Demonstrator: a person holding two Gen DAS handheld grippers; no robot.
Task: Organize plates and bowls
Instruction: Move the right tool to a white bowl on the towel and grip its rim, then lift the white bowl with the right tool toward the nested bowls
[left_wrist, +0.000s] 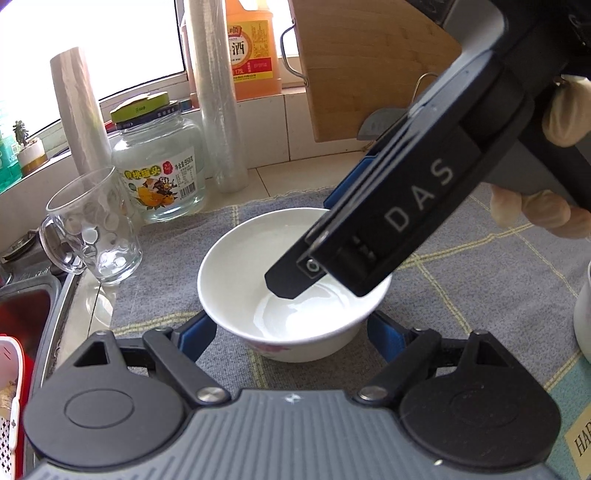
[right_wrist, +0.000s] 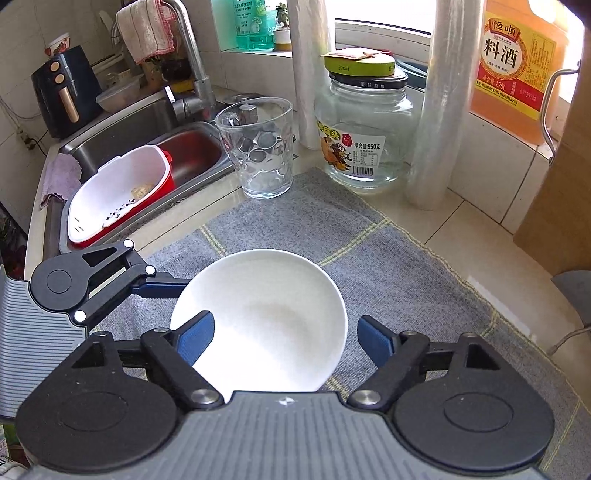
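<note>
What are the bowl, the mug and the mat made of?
Bowl: likely glazed ceramic, opaque white with a glossy sheen and a pink print on its outer wall. Mug: clear glass, see-through with moulded dimples. Mat: woven cloth, matte grey with pale yellow stripes.

Left gripper (left_wrist: 291, 341) sits low with jaws spread wide; right gripper (right_wrist: 286, 341) angles down from the right, jaws also wide.
</note>
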